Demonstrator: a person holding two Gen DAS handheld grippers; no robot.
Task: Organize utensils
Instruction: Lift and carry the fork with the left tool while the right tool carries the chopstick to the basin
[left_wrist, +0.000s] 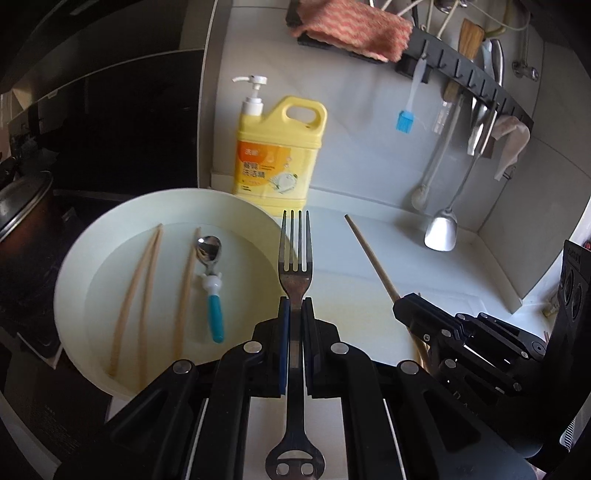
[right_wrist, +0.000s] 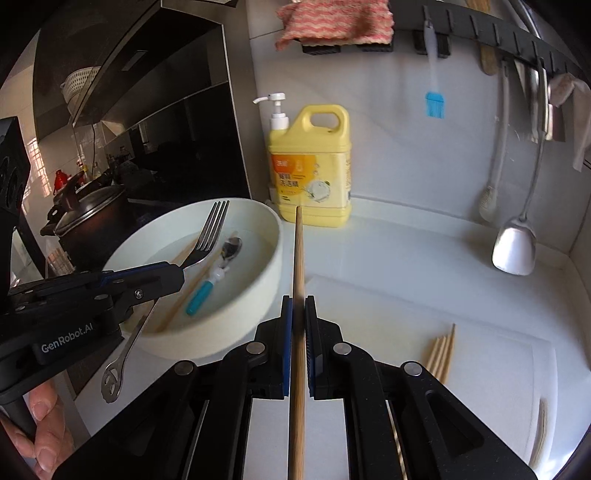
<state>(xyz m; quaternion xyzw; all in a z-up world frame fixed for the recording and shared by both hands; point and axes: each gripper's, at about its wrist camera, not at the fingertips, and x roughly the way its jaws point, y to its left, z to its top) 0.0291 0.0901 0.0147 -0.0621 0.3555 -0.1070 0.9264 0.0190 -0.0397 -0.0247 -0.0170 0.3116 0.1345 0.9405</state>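
My left gripper (left_wrist: 295, 303) is shut on a metal fork (left_wrist: 295, 254), held tines forward just right of a white basin (left_wrist: 74, 280). In the basin lie three wooden chopsticks (left_wrist: 142, 291) and a spoon with a blue handle (left_wrist: 214, 291). My right gripper (right_wrist: 298, 301) is shut on a single wooden chopstick (right_wrist: 298, 251), held above the white counter beside the basin (right_wrist: 258, 295). It shows in the left wrist view (left_wrist: 406, 306) with its chopstick (left_wrist: 369, 254). The left gripper (right_wrist: 177, 273) and fork (right_wrist: 210, 232) show over the basin in the right wrist view.
A yellow dish-soap bottle (right_wrist: 314, 173) stands against the back wall. Several chopsticks (right_wrist: 441, 350) lie on the counter at right. A wall rail (left_wrist: 476, 77) holds a ladle (right_wrist: 515, 251), a blue brush (left_wrist: 405, 120) and a pink cloth (right_wrist: 332, 22). A dark pot (right_wrist: 88, 221) sits at left.
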